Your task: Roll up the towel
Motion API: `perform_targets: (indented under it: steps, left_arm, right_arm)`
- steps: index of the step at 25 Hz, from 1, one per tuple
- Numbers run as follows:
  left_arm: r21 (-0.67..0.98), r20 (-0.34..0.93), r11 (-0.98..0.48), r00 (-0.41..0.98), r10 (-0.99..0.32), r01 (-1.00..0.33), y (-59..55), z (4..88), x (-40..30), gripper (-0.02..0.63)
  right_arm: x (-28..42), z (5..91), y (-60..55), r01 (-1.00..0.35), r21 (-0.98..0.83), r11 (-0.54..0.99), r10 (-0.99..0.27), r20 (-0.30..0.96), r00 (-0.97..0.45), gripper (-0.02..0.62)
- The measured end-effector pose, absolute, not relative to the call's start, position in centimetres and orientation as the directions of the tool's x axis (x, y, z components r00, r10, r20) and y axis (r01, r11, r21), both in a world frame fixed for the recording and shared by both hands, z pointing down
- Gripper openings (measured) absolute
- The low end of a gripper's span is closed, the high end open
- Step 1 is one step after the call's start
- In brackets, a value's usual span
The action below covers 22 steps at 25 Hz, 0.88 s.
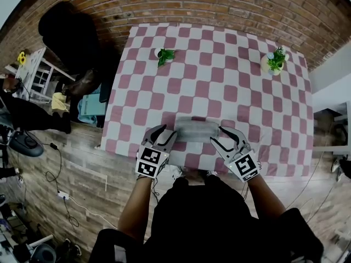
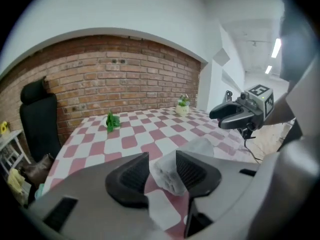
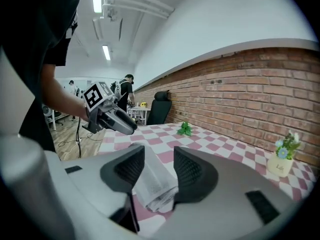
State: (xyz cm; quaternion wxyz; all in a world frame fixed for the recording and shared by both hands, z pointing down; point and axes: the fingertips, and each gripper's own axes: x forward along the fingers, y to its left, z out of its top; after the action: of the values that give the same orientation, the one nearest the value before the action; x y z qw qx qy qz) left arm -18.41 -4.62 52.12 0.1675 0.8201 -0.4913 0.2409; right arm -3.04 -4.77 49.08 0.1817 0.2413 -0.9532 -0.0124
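- Left gripper [image 1: 165,134] is open, jaws apart round one end of the towel [image 1: 196,130].
- Right gripper [image 1: 224,137] is open too, at the other end.
- Rolled towel lies near the front edge of a pink-and-white checked tablecloth [image 1: 219,75].
- Leafy sprig [image 1: 164,55] and potted plant [image 1: 276,60] sit at the far side.
- Brick wall [image 1: 219,4] runs behind; black chair [image 1: 68,34] stands left, on wood floor [image 1: 77,158].
- Person's body hides the tablecloth's front edge; jaws cover the roll's ends.
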Motion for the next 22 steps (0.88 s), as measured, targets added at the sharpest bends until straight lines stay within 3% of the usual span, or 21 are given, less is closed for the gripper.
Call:
perform_targets:
  steps: [6,8,9,15,22]
  left_arm:
    - [-0.066,0.411,-0.4,0.34,-0.846,-0.914,-5.4,45.5,-18.8,0.12]
    - [-0.091,0.353,-0.372,0.32,-0.879,-0.924,-5.5,43.3,-18.8,0.058]
    - [-0.107,0.324,-0.358,0.308,-0.895,-0.928,-5.6,42.3,-18.9,-0.009]
    - [-0.115,0.208,-0.384,0.356,-0.911,-0.916,-5.1,38.1,-17.7,-0.008]
    - [-0.119,0.174,-0.425,0.403,-0.899,-0.897,-4.4,36.2,-16.5,-0.006]
  right_arm:
    - [-3.3,43.2,-5.8,-0.516,0.129,0.847,-0.532,0.19,-0.825,0.083]
    - [-3.4,41.4,-6.0,-0.536,0.133,0.834,-0.551,0.135,-0.823,0.034]
    - [-3.5,40.5,-6.2,-0.545,0.137,0.827,-0.56,0.111,-0.821,0.018]
    - [-4.1,36.3,-6.2,-0.571,0.182,0.801,-0.584,0.026,-0.811,-0.002]
    - [-4.9,33.6,-6.2,-0.584,0.206,0.785,-0.593,-0.019,-0.805,-0.002]
